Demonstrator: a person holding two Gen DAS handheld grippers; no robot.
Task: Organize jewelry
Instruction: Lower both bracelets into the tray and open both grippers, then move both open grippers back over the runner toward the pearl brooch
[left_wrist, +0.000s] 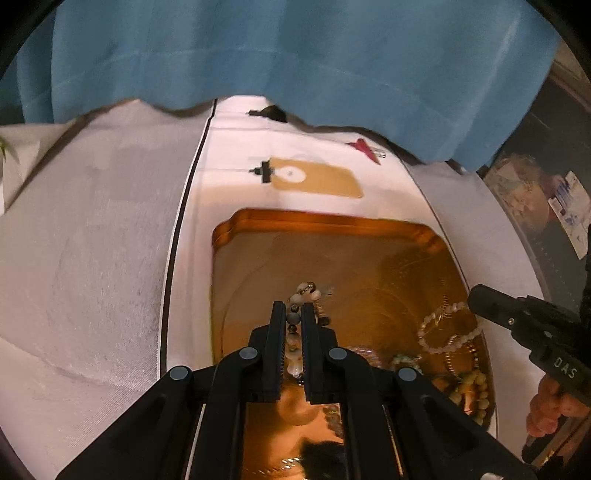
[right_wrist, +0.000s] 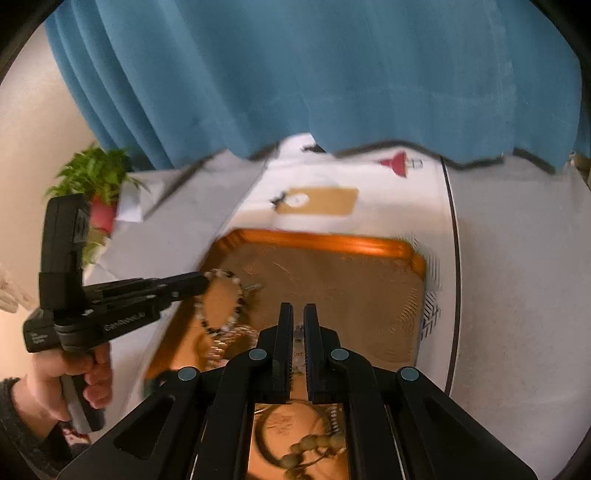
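We have the left gripper (left_wrist: 294, 314) clamped on the beaded bracelet (right_wrist: 225, 299), hanging over the gold tray (left_wrist: 332, 219); our right gripper (right_wrist: 298, 317), nearly together, grips something unclear. The loop could snag the piled jewelry (left_wrist: 458, 365)

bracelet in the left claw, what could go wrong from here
1. The left claw pinches the bracelet by only a few beads, with the loop hanging over the tray; a jerk could let it slip, or strain its cord.
2. The loop dangles close to the pile of jewelry, so it may snag another strand and drag it along.
3. The right claw seems shut on a thin chain; pulling could tangle it with the beads below.
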